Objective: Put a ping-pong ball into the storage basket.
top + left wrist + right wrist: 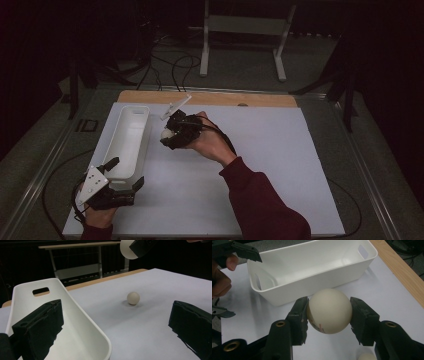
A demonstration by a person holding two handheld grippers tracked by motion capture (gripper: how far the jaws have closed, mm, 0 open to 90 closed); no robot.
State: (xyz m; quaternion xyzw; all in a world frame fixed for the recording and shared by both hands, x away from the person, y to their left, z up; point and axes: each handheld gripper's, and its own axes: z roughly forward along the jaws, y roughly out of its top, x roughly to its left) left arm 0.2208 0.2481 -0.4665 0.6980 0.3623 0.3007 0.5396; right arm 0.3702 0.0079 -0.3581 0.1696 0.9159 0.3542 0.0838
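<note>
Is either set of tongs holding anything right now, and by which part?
The right tongs clamp a cream ball by its two opposite sides. The left tongs stand open, straddling the white bin's near wall, gripping nothing.

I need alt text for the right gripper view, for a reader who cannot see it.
The right gripper holds a cream ball between its two black jaws above a pale table. Behind it stands an empty white bin; a second ball peeks in at the bottom edge.

Bench (260, 165): we see a white sheet over it, with a wooden edge bare at the far side.
Frame (245, 30): white, standing on the floor beyond the bench.
Cables (170, 67): black, looping across that floor.
</note>
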